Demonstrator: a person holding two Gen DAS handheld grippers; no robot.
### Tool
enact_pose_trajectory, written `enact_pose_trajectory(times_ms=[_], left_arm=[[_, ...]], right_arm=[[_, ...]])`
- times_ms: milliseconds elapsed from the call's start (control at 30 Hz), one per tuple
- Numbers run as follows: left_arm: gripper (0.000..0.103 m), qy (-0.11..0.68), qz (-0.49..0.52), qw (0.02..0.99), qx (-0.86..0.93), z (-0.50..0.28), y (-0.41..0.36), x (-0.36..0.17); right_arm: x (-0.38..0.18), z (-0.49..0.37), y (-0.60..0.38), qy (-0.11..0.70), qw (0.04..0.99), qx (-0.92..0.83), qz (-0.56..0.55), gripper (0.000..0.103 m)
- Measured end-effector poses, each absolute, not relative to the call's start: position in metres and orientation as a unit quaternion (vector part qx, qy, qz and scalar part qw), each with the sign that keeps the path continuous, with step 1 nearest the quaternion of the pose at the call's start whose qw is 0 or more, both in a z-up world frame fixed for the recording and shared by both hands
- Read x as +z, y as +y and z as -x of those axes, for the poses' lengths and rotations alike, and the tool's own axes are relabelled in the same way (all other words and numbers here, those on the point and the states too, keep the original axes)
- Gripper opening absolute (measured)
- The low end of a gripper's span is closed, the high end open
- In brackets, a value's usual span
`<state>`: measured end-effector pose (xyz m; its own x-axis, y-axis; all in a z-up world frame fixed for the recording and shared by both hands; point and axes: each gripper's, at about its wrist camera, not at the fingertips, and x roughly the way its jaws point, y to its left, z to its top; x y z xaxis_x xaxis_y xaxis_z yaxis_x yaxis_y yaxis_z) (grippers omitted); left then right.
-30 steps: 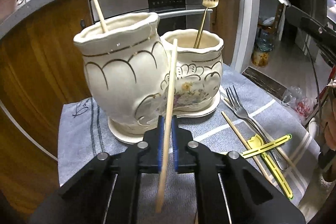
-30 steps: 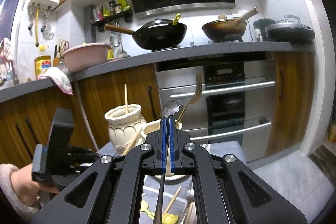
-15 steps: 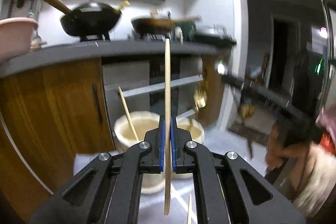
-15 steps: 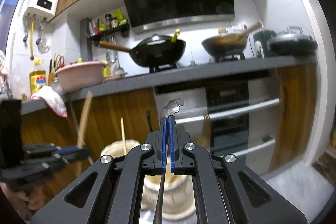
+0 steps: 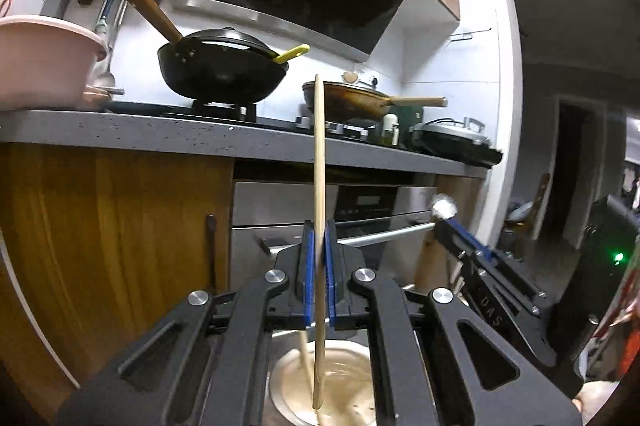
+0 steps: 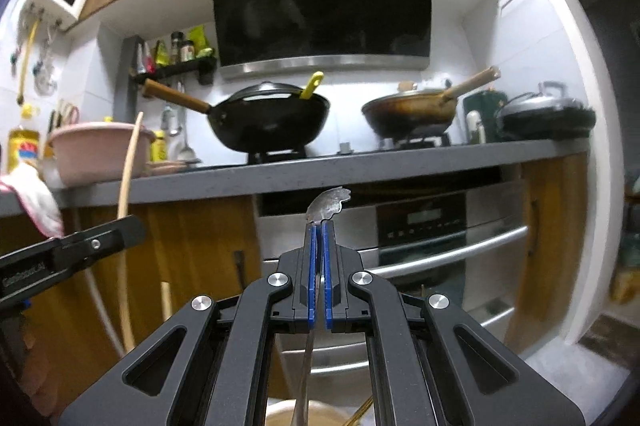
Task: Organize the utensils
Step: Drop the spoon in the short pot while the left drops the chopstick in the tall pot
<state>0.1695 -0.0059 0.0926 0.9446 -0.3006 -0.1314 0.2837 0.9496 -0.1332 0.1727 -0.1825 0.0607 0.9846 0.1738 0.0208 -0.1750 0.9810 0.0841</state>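
My left gripper (image 5: 318, 228) is shut on a wooden chopstick (image 5: 319, 154) that stands upright. Its lower tip hangs over the mouth of a cream ceramic holder (image 5: 340, 390), where another chopstick (image 5: 303, 350) leans. My right gripper (image 6: 319, 226) is shut on a silver utensil (image 6: 329, 204), ornate handle end up, its shaft hanging down toward a cream holder's rim (image 6: 280, 411). In the left wrist view the right gripper (image 5: 442, 226) is close by on the right. The right wrist view shows the left gripper (image 6: 134, 226) with the chopstick (image 6: 127, 202) on the left.
A grey counter (image 6: 360, 166) runs behind, carrying a black wok (image 6: 268, 122), a brown pan (image 6: 412, 110) and a pink basin (image 6: 96, 150). Below it are wooden cabinet doors (image 5: 112, 246) and an oven with bar handles (image 6: 448, 246). A gold utensil tip (image 6: 362, 412) shows at the bottom edge.
Both grippers rose and tipped up toward level, so the table dropped out of view. The left carried its chopstick upright over the holder's mouth. The right shifted sideways with the silver utensil.
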Motion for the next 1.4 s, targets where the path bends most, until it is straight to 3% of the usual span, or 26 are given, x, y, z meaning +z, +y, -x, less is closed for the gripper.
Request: enact_pose_trajectory(times_ms=[333,1133,1167,1200,1267,1333,1400], left_arm=[[0.005,0.125,0.007,0.979,-0.161,-0.149,-0.009,0.058],[0.007,0.15,0.016,0.973,-0.173,-0.129,0.003,0.041],[0.01,0.148,0.017,0.974,-0.173,-0.128,0.004,0.041],[0.021,0.147,0.017,0.974,-0.172,-0.128,0.004,0.042],[0.043,0.14,0.02,0.976,-0.166,-0.126,0.006,0.043],[0.048,0.128,0.021,0.978,-0.165,-0.122,0.006,0.045],[0.05,0.125,0.018,0.979,-0.159,-0.12,0.006,0.046]], right_arm=[[0.048,-0.154,-0.174,0.035,0.994,0.101,0.009,0.004],[0.016,-0.135,-0.204,0.128,0.979,0.15,-0.052,0.004],[0.017,-0.135,-0.204,0.129,0.979,0.151,-0.052,0.009],[0.017,-0.134,-0.204,0.129,0.978,0.153,-0.054,0.019],[0.019,-0.133,-0.206,0.126,0.978,0.158,-0.059,0.028],[0.021,-0.132,-0.207,0.123,0.978,0.16,-0.059,0.031],[0.023,-0.129,-0.209,0.118,0.978,0.162,-0.064,0.055]])
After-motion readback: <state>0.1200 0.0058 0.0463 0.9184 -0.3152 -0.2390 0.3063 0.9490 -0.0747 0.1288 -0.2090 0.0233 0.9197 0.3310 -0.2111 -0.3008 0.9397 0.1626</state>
